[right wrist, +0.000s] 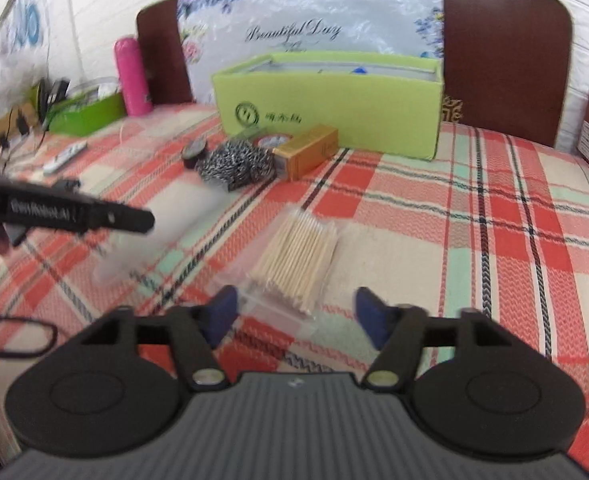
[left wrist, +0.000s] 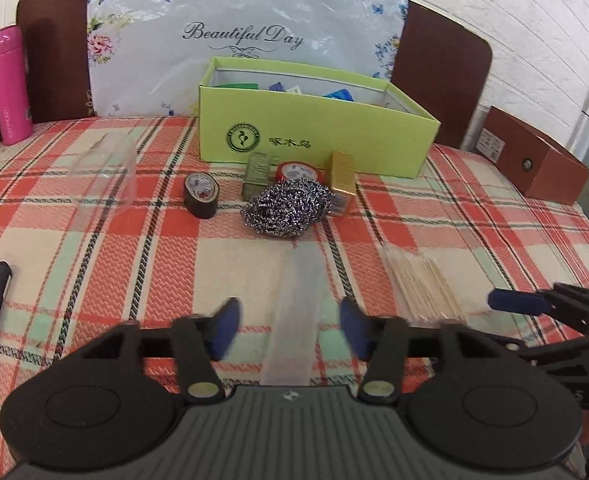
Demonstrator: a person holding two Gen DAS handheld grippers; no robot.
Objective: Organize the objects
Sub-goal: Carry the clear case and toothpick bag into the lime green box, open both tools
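Scourer (left wrist: 287,207), tape rolls, gold box (left wrist: 343,182) crowd near side of green box (left wrist: 318,128); both grippers (left wrist: 289,330) (right wrist: 296,316) gape empty, swab pack (right wrist: 294,256) near right one.

A white brick-patterned wall (left wrist: 514,8) stands behind a dark brown headboard (left wrist: 438,72). A floral plastic sheet (left wrist: 246,32) leans against it, above the red plaid bedcover (left wrist: 94,240).

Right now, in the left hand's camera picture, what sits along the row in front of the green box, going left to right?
Black tape roll → olive-green small box → steel wool scrubber → gold box. A red tape roll sits behind the scrubber, so I leave it out.
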